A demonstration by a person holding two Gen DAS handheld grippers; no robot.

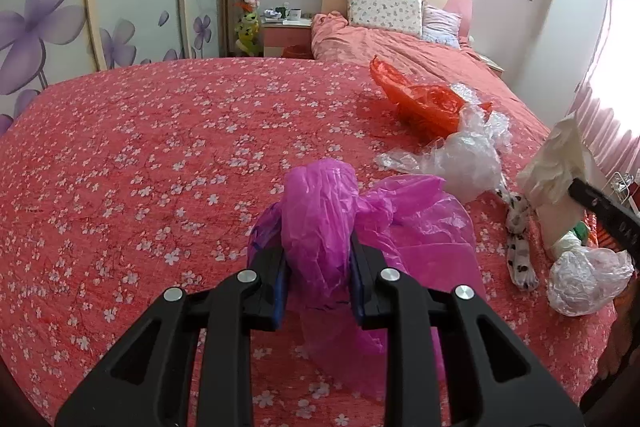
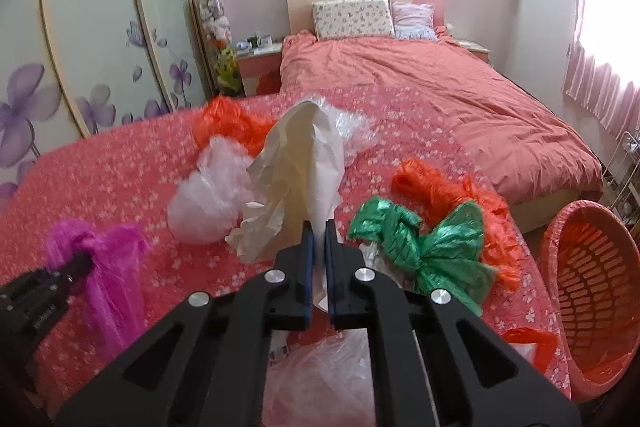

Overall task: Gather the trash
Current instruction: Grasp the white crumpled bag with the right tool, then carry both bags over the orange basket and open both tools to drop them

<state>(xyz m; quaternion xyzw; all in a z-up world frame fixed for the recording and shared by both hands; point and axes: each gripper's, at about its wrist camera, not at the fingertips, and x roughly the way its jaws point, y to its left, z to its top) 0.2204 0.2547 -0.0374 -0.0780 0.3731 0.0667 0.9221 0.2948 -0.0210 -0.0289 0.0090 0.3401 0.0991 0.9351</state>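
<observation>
Crumpled magenta plastic bag (image 1: 320,227) being gripped by left gripper (image 1: 319,267); crumpled cream paper sheet (image 2: 300,163) being pinched by right gripper (image 2: 319,247) over floral red bedspread (image 1: 140,147).

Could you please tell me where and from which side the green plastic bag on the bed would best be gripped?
Probably at the green plastic bag's pinched waist, where it narrows like a bow. Come from above, jaws across the waist; the orange bag crowds its far side.

Left half of the bedspread (image 1: 140,147) lies open; bags (image 2: 424,243) crowd the right, a basket (image 2: 592,291) beyond them.
</observation>
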